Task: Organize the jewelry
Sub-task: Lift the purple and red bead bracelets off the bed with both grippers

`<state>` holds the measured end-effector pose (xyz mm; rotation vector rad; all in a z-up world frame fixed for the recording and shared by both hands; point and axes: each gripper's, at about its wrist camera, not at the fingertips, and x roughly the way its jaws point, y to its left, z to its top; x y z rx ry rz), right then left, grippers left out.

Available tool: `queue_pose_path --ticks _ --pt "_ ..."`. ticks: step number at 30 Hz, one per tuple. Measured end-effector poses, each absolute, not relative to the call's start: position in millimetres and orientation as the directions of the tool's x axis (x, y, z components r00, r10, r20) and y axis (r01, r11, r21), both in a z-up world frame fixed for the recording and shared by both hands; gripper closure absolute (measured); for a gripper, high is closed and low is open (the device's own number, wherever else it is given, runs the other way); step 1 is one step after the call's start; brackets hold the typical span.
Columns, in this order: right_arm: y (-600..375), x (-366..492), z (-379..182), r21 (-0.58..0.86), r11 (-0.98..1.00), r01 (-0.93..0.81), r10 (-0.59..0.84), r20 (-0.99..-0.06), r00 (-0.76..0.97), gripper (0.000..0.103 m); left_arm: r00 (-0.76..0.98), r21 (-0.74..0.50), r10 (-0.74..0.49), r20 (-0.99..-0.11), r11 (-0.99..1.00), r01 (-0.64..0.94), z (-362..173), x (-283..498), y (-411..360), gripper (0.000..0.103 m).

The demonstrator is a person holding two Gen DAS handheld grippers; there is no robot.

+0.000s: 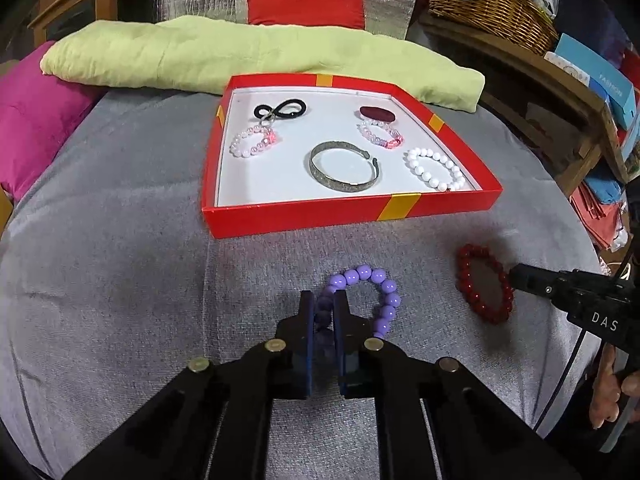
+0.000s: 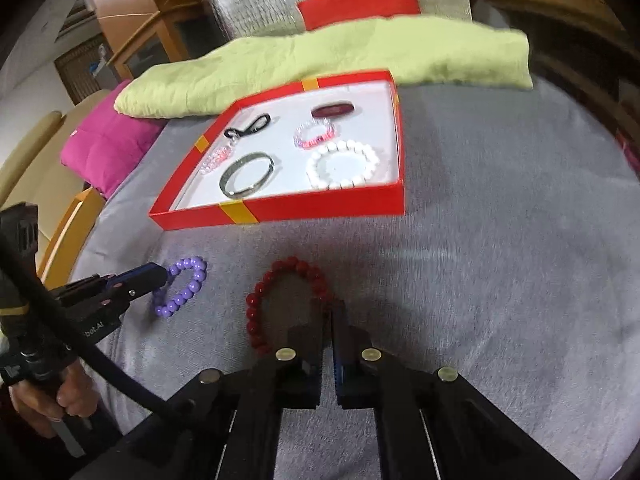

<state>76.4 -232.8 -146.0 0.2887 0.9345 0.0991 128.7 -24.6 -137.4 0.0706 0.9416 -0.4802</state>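
Observation:
A purple bead bracelet lies on the grey cloth in front of the red box. My left gripper is shut on its left side; both show in the right wrist view, the bracelet and the gripper. A dark red bead bracelet lies to the right. My right gripper is shut on its right side, and it also shows in the left wrist view at that bracelet. The box holds a metal bangle, a white bead bracelet, two pink bead bracelets and a black clip.
A green cushion lies behind the box, a magenta pillow at the left, a red cushion at the back. A wooden shelf with a wicker basket stands at the right. The grey cloth covers the table.

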Motion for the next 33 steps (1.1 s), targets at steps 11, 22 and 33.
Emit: queue_pose_path --ticks 11,22,33 --pt "-216 71 -138 0.24 0.971 -0.022 0.201 -0.758 0.621 0.028 0.497 -0.114 -0.376 -0.782 0.87 0.479 -133 120 -29 0.047" --pt "-190 74 -156 0.017 0.997 -0.078 0.061 -0.786 0.615 0.083 0.465 -0.071 -0.366 -0.807 0.84 0.538 -147 113 -44 0.066" --pt "-220 70 -146 0.178 0.984 -0.016 0.149 -0.767 0.624 0.084 0.473 -0.106 -0.396 -0.787 0.842 0.529 -143 115 -39 0.093"
